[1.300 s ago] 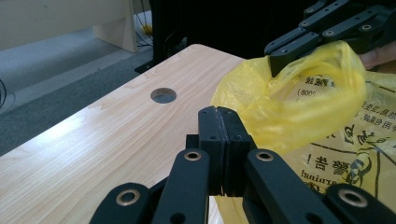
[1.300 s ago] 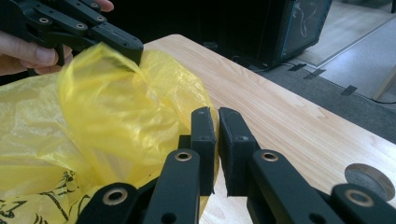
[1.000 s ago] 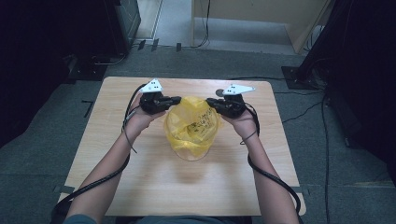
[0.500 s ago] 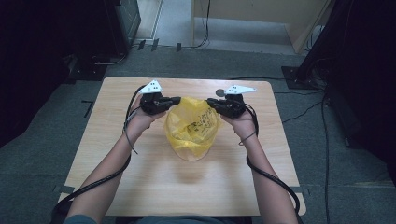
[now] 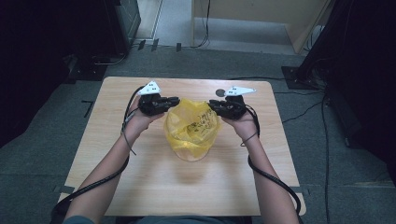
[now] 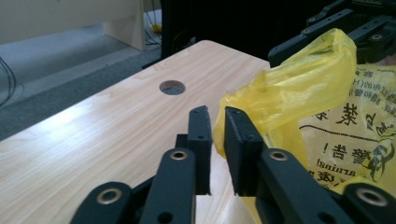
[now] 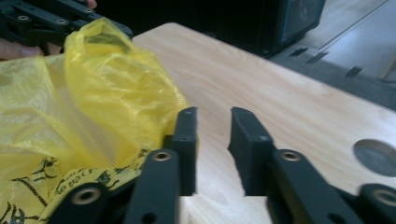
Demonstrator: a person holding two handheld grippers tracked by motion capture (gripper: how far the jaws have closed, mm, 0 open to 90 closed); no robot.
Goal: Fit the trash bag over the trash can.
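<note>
Item: yellow plastic bag (image 5: 192,128), printed black, draped over a container near the table's (image 5: 154,186) centre.
Left gripper (image 6: 215,122): beside bag rim; jaws just opening, narrow gap, nothing between.
Right gripper (image 7: 212,125): beside the bag's opposite rim; jaws just opening, bag released.
Progress: bag appears fitted; withdrawal remains.

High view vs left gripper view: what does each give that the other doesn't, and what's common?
High view: the person's forearms, the full table outline on the grey floor, and the yellow bag standing between both tools.

Left gripper view: a close look at the left hand-held gripper. Its jaws have just been opening, with a narrow gap, nothing between them and the bag's rim beside one jaw. The black print is readable as characters.

Shared: bag, table, its round hole, and the right hand-held gripper at the bag's far rim, jaws also just opening, nothing between them.
</note>
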